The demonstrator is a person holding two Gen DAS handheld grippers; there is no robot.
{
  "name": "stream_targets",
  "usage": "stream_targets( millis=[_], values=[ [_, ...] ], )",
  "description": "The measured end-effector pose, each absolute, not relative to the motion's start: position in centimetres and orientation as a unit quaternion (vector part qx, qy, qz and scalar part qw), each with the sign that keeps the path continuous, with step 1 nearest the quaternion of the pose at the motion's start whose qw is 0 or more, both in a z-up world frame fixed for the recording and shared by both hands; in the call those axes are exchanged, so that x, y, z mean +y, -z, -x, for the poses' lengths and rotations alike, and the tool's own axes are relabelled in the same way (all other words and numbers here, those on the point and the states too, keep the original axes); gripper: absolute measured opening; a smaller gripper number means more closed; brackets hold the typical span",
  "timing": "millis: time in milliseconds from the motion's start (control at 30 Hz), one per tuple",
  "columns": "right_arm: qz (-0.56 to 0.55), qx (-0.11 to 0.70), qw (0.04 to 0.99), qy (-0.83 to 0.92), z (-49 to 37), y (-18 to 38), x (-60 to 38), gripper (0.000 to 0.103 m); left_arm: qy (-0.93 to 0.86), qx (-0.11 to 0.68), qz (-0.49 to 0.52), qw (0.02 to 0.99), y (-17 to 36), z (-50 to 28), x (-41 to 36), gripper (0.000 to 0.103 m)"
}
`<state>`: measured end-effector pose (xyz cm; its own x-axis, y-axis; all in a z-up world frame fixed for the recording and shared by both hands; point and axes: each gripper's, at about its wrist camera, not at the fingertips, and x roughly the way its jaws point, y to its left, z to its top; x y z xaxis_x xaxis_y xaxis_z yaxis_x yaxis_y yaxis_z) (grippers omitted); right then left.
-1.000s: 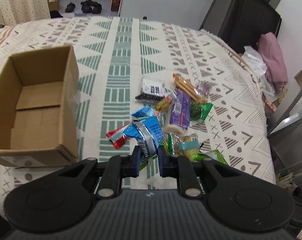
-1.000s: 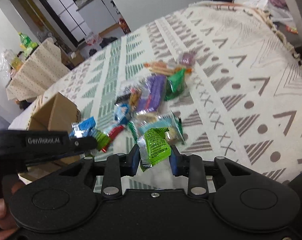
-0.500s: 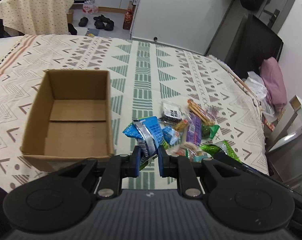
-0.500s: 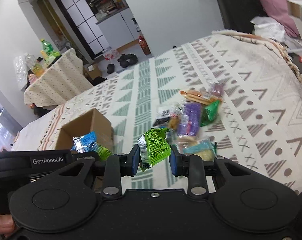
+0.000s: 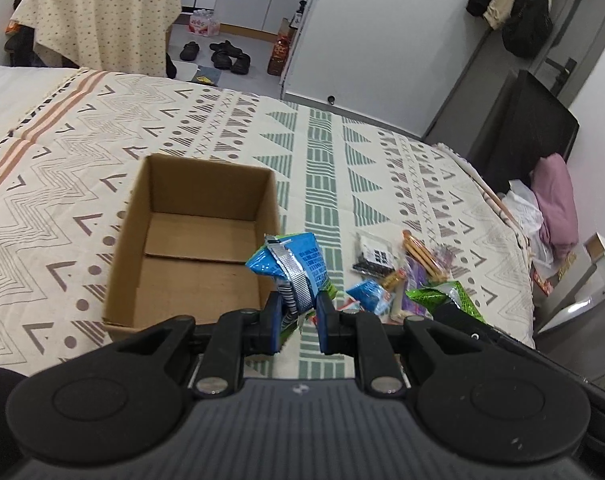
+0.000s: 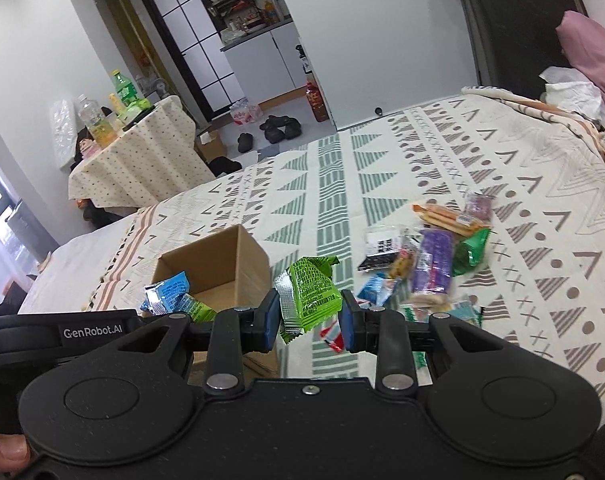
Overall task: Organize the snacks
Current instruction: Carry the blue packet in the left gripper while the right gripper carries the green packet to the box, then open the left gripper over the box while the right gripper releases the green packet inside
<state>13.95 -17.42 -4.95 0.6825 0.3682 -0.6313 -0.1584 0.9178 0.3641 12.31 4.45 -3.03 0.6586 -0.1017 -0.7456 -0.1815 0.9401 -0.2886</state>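
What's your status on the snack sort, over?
Left gripper shut on blue packet. Right gripper shut on green packet. Cardboard box empty, nothing blocking it.

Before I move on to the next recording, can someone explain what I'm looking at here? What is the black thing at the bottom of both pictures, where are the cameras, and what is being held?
There is no robot. A person holds a handheld two-finger gripper in each hand, and each one carries a wide-angle camera looking forward along its fingers. The black shape at the bottom of each picture is that tool's own body.

In the left wrist picture, the left gripper is shut on a blue snack packet, close to an open cardboard box whose visible floor is bare.

In the right wrist picture, the right gripper is shut on a green snack packet. The left tool also shows at the lower left there.

Everything sits on a patterned cloth. Beside the box lies a pile of loose snacks, waiting to be sorted.
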Motion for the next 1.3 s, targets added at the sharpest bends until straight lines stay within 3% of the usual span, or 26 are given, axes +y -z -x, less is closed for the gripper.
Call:
stream_targets(
  millis=[1300],
  values=[
    [-0.133,0.382,0.894,-0.195,-23.5,5.8,-3.2,0.030,-0.089,0.403,0.252,0.875,6.2,-21.3,16.2,0.017]
  ],
)
